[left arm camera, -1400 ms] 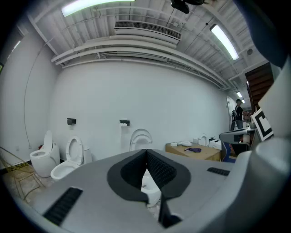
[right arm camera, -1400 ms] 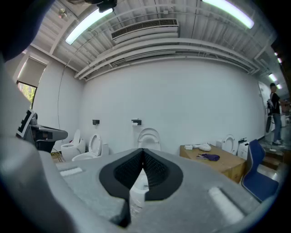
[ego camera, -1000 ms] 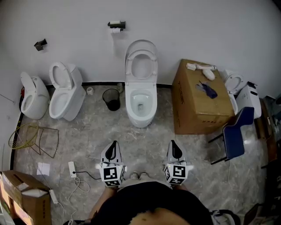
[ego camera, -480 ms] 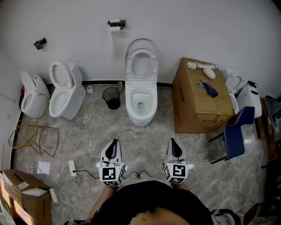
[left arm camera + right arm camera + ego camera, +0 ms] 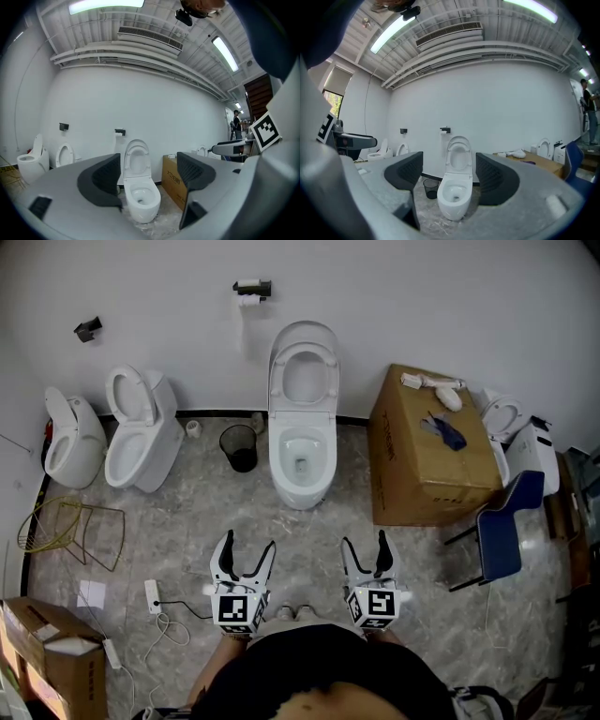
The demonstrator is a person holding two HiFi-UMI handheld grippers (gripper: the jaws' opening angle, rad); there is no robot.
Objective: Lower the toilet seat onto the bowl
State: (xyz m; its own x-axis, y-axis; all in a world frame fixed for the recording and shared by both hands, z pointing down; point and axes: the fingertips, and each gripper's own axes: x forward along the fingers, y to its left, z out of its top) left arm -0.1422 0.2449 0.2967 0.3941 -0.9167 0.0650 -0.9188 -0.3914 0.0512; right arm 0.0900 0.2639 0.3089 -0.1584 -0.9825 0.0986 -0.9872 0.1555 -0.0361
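We see the white seat (image 5: 304, 378) raised upright against the far wall, above its bowl (image 5: 301, 461). Left of it stand one bin (image 5: 240, 448) and two more toilets, one (image 5: 141, 432) beside another (image 5: 71, 439); right, one box (image 5: 427, 451). Near us, the left gripper (image 5: 247, 542) and right gripper (image 5: 364, 540) have just been opening, fingers apart, nothing between them.
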